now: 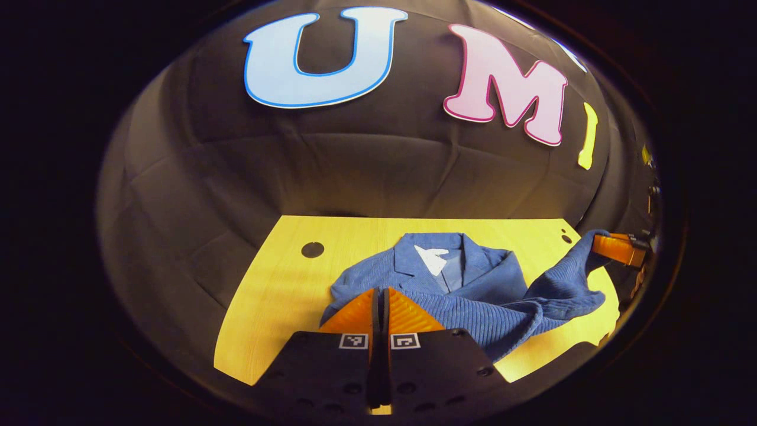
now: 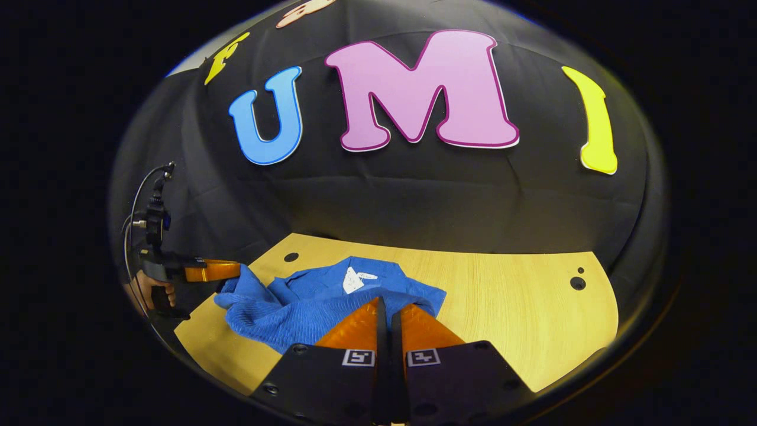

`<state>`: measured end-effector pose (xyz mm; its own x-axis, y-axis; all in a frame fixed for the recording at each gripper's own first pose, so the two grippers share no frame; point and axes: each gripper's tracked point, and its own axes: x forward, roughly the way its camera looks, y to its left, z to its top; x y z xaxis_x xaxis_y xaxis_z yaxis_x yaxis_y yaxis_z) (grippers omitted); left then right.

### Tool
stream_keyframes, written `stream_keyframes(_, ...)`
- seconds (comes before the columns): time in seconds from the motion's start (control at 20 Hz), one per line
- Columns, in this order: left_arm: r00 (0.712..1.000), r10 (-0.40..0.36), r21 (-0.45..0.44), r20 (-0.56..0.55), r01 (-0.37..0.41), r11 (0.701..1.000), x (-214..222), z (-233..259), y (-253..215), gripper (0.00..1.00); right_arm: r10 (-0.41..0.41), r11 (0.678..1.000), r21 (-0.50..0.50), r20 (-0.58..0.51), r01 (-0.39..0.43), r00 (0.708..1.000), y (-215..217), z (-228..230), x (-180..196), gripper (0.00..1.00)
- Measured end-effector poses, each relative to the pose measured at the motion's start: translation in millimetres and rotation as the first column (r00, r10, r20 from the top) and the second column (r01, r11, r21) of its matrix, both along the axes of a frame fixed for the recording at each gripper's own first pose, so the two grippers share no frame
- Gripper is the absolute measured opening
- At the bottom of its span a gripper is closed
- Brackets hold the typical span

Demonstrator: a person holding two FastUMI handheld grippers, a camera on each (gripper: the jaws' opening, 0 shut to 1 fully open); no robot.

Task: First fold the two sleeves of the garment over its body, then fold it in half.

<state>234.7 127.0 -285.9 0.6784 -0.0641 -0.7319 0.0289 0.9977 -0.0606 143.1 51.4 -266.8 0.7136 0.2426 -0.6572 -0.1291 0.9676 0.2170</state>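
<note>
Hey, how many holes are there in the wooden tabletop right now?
3. A single hole sits near the far left corner. A larger hole sits near the far right corner, with a tiny hole just behind it. The garment may hide others.

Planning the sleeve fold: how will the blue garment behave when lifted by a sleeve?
Probably floppy: the blue garment sags in loose folds from the right gripper down to the table. Its thick ribbed knit likely grips rather than slips. It may drag along if pulled.
</note>
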Motion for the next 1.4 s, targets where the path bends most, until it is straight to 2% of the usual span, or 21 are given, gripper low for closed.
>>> stream_keyframes(0.1, 1.000, 0.004, 0.005, 0.026, -0.004, 1.000, 15, -9, 5, 0.00, -0.015, 1.000, -0.002, -0.012, 0.015, 1.000, -2, -10, 11, 0.05)
stream_keyframes(0.3, 1.000, -0.016, 0.061, -0.002, 0.016, 0.998, 32, -34, 12, 0.00, -0.070, 0.997, -0.024, -0.048, 0.069, 0.996, -14, -40, 32, 0.05)
stream_keyframes(0.55, 1.000, 0.006, -0.004, 0.024, -0.006, 1.000, 60, -44, 8, 0.00, -0.099, 0.995, -0.034, -0.083, 0.097, 0.992, -17, -68, 54, 0.05)
stream_keyframes(0.65, 0.994, 0.041, -0.053, 0.098, -0.036, 0.998, 78, -31, 6, 0.10, -0.118, 0.993, -0.014, -0.053, 0.117, 0.992, -15, -62, 67, 0.05)
stream_keyframes(0.7, 0.983, 0.066, -0.060, 0.170, -0.056, 0.997, 85, -18, 8, 0.14, -0.134, 0.991, -0.012, -0.024, 0.134, 0.991, -17, -54, 71, 0.29)
stream_keyframes(0.8, 0.954, 0.083, -0.072, 0.287, -0.064, 0.995, 93, 17, 8, 0.78, -0.145, 0.988, -0.044, 0.061, 0.148, 0.988, -23, -36, 83, 0.76)
stream_keyframes(0.85, 0.943, 0.081, -0.071, 0.323, -0.061, 0.996, 91, 34, 8, 0.80, -0.142, 0.987, -0.060, 0.093, 0.148, 0.985, -25, -23, 81, 1.00)
stream_keyframes(1.0, 0.932, 0.081, -0.045, 0.352, -0.069, 0.997, 76, 59, 10, 0.80, -0.136, 0.988, -0.053, 0.158, 0.146, 0.978, -19, 6, 77, 0.98)
stream_keyframes(1.1, 0.912, 0.111, -0.089, 0.395, -0.083, 0.993, 70, 83, 3, 0.80, -0.142, 0.988, -0.027, 0.194, 0.150, 0.971, -13, 27, 66, 0.98)
stream_keyframes(1.2, 0.868, 0.158, -0.133, 0.472, -0.107, 0.985, 60, 115, 4, 0.80, -0.134, 0.990, -0.015, 0.224, 0.141, 0.965, -7, 46, 53, 0.98)
stream_keyframes(1.25, 0.836, 0.175, -0.150, 0.520, -0.112, 0.982, 54, 136, 7, 0.80, -0.130, 0.991, -0.013, 0.240, 0.137, 0.962, -5, 57, 46, 0.98)
stream_keyframes(1.4, 0.746, 0.181, -0.159, 0.640, -0.102, 0.982, 21, 194, 12, 0.79, -0.128, 0.991, 0.000, 0.287, 0.133, 0.949, 1, 82, 27, 0.98)
